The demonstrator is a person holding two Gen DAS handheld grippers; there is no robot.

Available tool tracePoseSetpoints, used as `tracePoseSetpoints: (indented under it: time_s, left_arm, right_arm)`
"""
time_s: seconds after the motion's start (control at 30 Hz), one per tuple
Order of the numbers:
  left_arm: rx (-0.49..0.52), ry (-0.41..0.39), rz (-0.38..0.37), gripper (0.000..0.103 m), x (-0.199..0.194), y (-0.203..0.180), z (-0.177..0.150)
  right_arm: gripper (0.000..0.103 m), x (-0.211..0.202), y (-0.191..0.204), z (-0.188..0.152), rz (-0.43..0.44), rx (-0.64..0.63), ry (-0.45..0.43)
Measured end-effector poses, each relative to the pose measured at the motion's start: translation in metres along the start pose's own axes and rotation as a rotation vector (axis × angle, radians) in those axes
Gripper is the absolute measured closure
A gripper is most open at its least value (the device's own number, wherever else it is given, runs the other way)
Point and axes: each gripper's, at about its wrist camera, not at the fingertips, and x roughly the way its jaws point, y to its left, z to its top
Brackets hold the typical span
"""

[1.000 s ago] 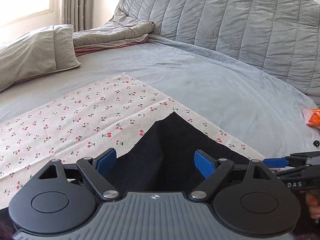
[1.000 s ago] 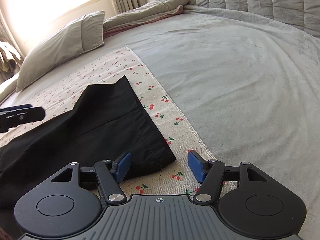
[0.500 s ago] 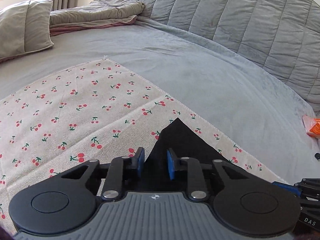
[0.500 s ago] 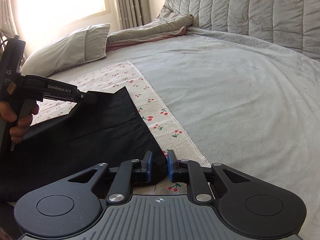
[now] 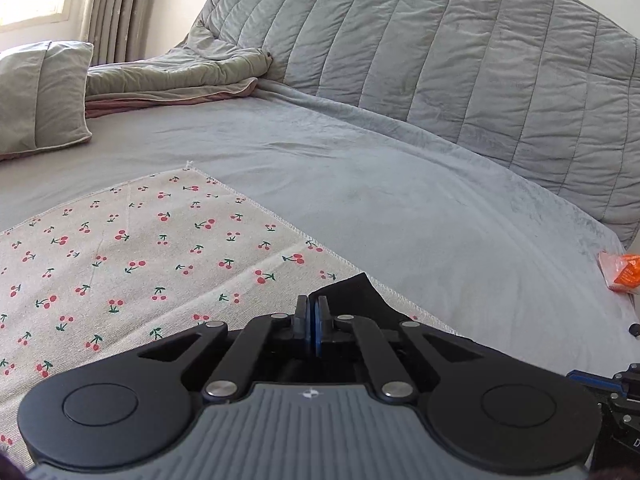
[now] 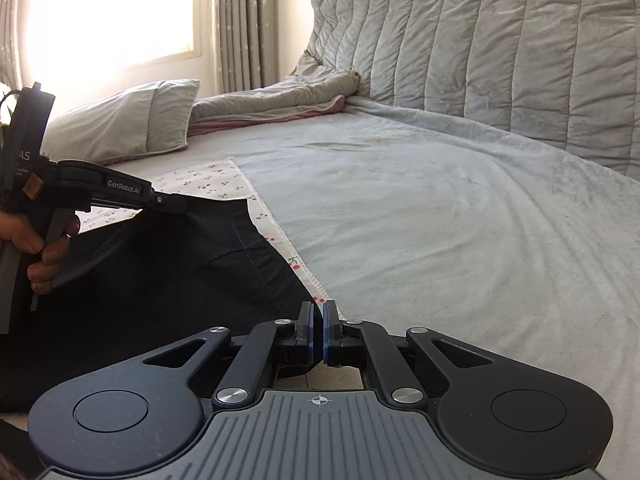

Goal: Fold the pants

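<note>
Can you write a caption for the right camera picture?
Both grippers, right and left, pinch the black pants on a bed.

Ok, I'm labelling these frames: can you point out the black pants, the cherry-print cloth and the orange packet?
black pants [image 6: 168, 280]: right wrist view, on the broad dark panel left of the seam.
cherry-print cloth [image 5: 132, 248]: left wrist view, on its bare printed middle.
orange packet [image 5: 624, 276]: left wrist view, on its orange face at the right edge.
</note>
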Motion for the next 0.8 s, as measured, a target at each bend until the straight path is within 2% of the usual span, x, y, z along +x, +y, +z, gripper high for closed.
tracePoseSetpoints:
  time_s: [0.13, 0.17, 0.2, 0.23, 0.3, 0.33, 0.4, 0.43, 0.47, 0.53, 0.63, 0.73, 0.8]
  left_arm:
    - [0.059, 0.05, 0.081, 0.098, 0.024, -0.01, -0.012]
    - [0.075, 0.045, 0.096, 0.097, 0.025, -0.013, -0.011]
    - [0.077, 0.039, 0.111, 0.092, 0.023, -0.014, -0.009]
    - [0.071, 0.035, 0.126, 0.081, 0.021, -0.015, -0.007]
    - [0.048, 0.025, 0.147, 0.063, 0.009, -0.014, -0.003]
    - [0.042, 0.02, 0.153, 0.058, 0.002, -0.014, -0.002]
    - [0.048, 0.02, 0.165, 0.051, -0.019, -0.017, -0.001]
    - [0.053, 0.021, 0.177, 0.043, -0.031, -0.019, -0.001]
    - [0.057, 0.018, 0.19, 0.038, -0.044, -0.019, -0.001]
    - [0.059, 0.008, 0.215, 0.031, -0.072, -0.019, -0.003]
    - [0.03, 0.001, 0.279, 0.022, -0.124, -0.013, -0.011]
    - [0.0, -0.012, 0.367, 0.01, -0.178, -0.005, -0.024]
    - [-0.03, -0.009, 0.443, 0.007, -0.213, 0.002, -0.033]
  right_arm:
    - [0.101, 0.009, -0.002, -0.004, -0.027, -0.007, 0.049]
    - [0.102, 0.012, -0.002, -0.005, -0.057, -0.018, 0.062]
    - [0.102, 0.014, -0.002, -0.006, -0.097, -0.034, 0.065]
    - [0.102, 0.015, -0.004, -0.007, -0.119, -0.034, 0.073]
    - [0.098, 0.014, -0.014, -0.006, -0.074, 0.03, 0.085]
    - [0.091, 0.012, -0.018, -0.005, -0.043, 0.065, 0.089]
    - [0.085, 0.004, -0.021, -0.003, 0.0, 0.097, 0.105]
    - [0.076, -0.001, -0.019, -0.002, 0.012, 0.093, 0.112]
    - [0.063, -0.006, -0.017, -0.001, 0.023, 0.087, 0.116]
    - [0.048, -0.017, -0.011, 0.002, 0.049, 0.062, 0.121]
    - [0.043, -0.037, -0.001, 0.011, 0.081, 0.031, 0.127]
    - [0.031, -0.061, 0.009, 0.022, 0.11, 0.01, 0.12]
    - [0.025, -0.075, 0.018, 0.029, 0.128, -0.015, 0.113]
